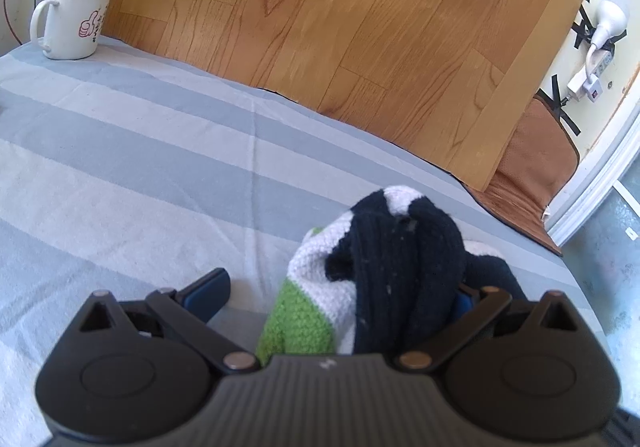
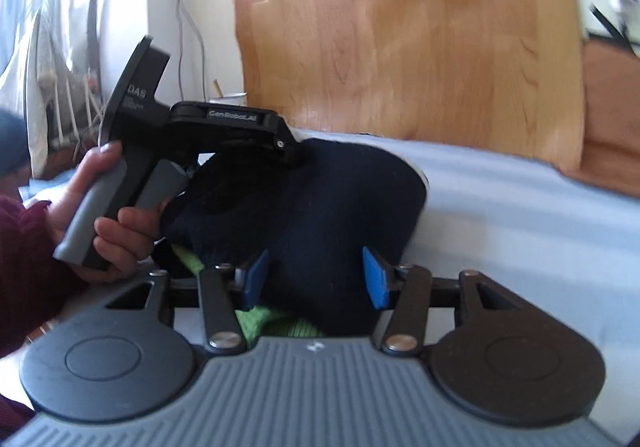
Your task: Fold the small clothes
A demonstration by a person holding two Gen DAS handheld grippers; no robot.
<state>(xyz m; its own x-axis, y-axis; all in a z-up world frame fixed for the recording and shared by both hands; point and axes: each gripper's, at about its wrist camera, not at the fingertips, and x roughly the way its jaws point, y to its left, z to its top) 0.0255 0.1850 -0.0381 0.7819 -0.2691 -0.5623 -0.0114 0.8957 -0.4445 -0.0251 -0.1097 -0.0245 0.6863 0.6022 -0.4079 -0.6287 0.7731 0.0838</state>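
A small knit garment [image 1: 372, 271], navy, white and green, lies bunched on the striped sheet [image 1: 140, 167]. My left gripper [image 1: 340, 287] is open; the garment sits between its fingers, against the right pad, which is mostly hidden by the navy cloth. In the right wrist view the garment [image 2: 320, 203] shows mostly navy with green at its near edge. My right gripper [image 2: 316, 275] is open, with the navy cloth between its blue pads [image 2: 374, 279]. The left gripper's body [image 2: 224, 123], held by a hand, rests over the garment's far left side.
A white enamel mug [image 1: 74, 23] with a stick in it stands at the sheet's far left corner. A wood-grain board [image 1: 340, 27] leans behind the bed. A lamp and power strip [image 1: 596, 43] are taped to the wall at right. The bed's right edge drops to the floor.
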